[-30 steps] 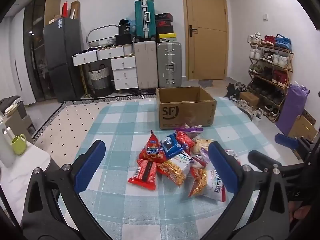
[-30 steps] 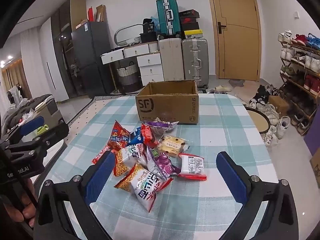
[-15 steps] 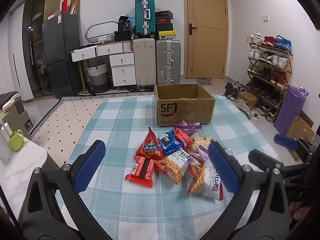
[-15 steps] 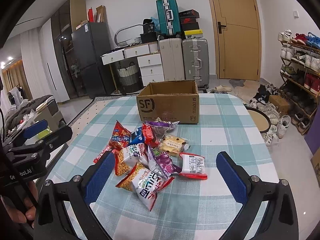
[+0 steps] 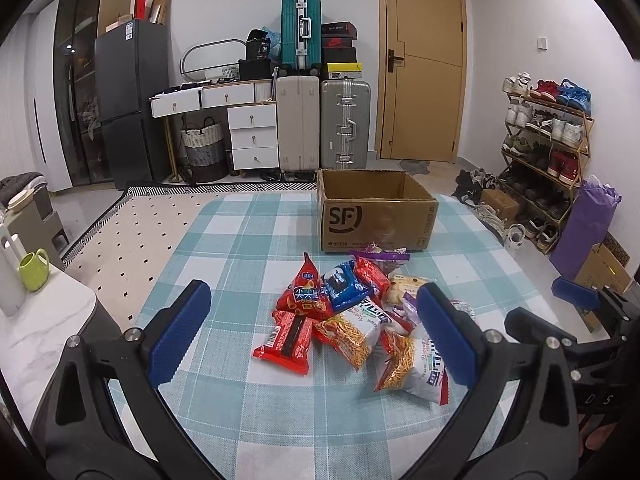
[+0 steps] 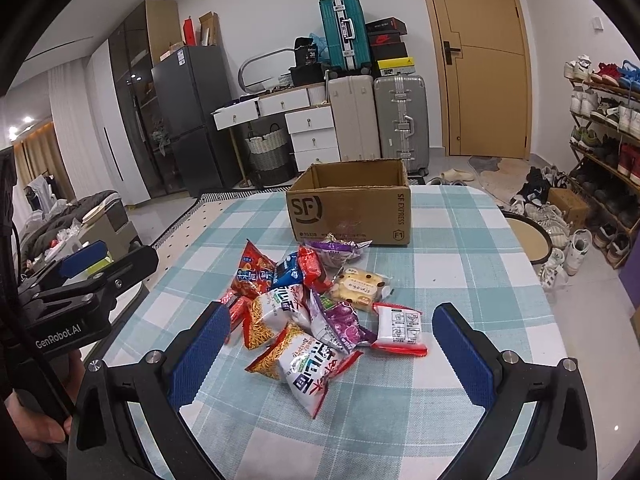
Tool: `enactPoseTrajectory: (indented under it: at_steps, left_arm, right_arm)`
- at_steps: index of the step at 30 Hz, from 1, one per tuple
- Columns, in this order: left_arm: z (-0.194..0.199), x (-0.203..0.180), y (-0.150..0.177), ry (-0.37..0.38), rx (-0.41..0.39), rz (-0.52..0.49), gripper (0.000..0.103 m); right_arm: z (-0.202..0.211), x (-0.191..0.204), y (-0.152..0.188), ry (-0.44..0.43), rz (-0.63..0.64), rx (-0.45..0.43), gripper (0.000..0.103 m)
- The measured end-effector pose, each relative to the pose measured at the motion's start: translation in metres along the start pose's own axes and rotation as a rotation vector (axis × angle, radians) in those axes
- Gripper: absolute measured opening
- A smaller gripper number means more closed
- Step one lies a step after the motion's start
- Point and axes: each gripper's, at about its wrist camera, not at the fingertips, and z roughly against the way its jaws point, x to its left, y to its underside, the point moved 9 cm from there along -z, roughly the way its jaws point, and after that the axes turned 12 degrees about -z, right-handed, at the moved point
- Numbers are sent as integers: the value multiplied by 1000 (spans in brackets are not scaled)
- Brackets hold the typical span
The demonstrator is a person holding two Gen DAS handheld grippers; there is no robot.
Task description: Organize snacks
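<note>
A heap of several snack packets (image 5: 352, 312) (image 6: 316, 308) lies mid-table on the teal checked cloth (image 5: 248, 240). Behind it stands an open cardboard box (image 5: 376, 208) (image 6: 350, 208) marked SF; no contents show inside it. My left gripper (image 5: 312, 332) is open, above the near table, its right finger in front of a noodle bag (image 5: 416, 364). My right gripper (image 6: 332, 356) is open too, with a white and red noodle bag (image 6: 308, 368) seen between its fingers, untouched. Each gripper shows at the edge of the other's view.
A white side table with a green mug (image 5: 34, 270) stands at the left. A round stool (image 6: 528, 236) sits off the table's right edge. Suitcases (image 5: 324, 120), drawers and a fridge line the back wall; a shoe rack (image 5: 548, 140) fills the right wall.
The left view has swung slightly right and back, so the box and packets sit more central. The right gripper has barely moved. Both stay open.
</note>
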Motion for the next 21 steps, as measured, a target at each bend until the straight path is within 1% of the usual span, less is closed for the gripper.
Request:
enactPoseTrajectory:
  at_steps: [21]
  left_arm:
    - [-6,1,5,-7,16,9,103]
  right_arm:
    - [5,3,0,-7,6,-3,103]
